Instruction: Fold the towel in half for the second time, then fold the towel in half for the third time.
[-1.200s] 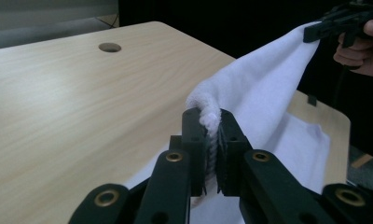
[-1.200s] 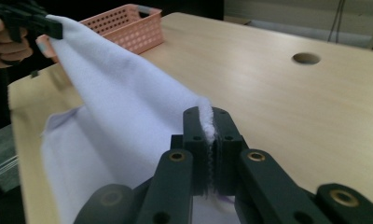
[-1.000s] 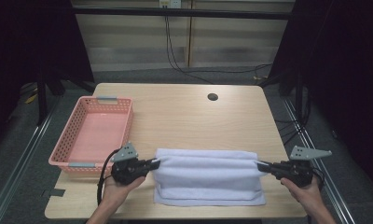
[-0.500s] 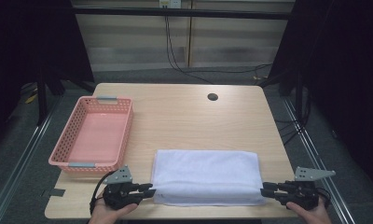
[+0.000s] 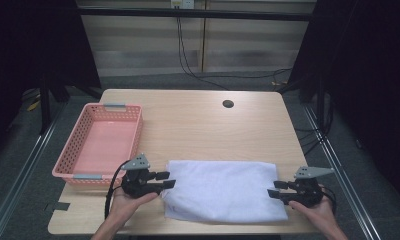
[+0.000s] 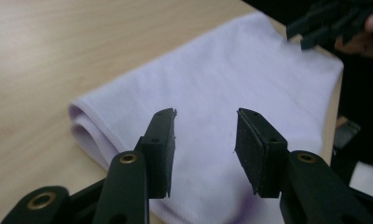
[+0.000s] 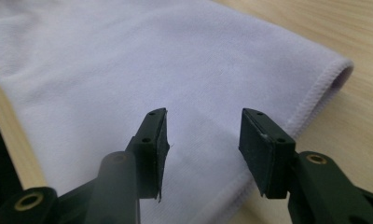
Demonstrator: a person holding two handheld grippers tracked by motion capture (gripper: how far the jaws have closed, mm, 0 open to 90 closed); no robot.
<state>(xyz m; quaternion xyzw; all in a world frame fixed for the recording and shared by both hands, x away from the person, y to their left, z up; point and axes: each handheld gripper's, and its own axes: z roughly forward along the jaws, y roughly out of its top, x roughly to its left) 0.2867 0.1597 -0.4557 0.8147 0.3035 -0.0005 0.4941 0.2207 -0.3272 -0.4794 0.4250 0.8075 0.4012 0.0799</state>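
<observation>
Lying Folded Between Two Spread Grippers

Spreading flat on the table (image 5: 198, 117), the folded white towel (image 5: 220, 190) lies between both sets of jaws. At its one short end the left gripper (image 5: 167, 180) has its jaws apart, gripping nothing; at the opposite end the right gripper (image 5: 274, 190) gapes likewise. Beyond the left gripper, just beside it, sits a pink basket (image 5: 78, 142).

We're looking at a lab-style recording bay — a bare wooden table (image 5: 198, 120) with a cable hole (image 5: 228, 104), dark curtains (image 5: 33, 45) on both sides, cables (image 5: 188, 55) hanging down the slatted back wall (image 5: 248, 50) and metal rails (image 5: 18, 165) along the grey floor.
</observation>
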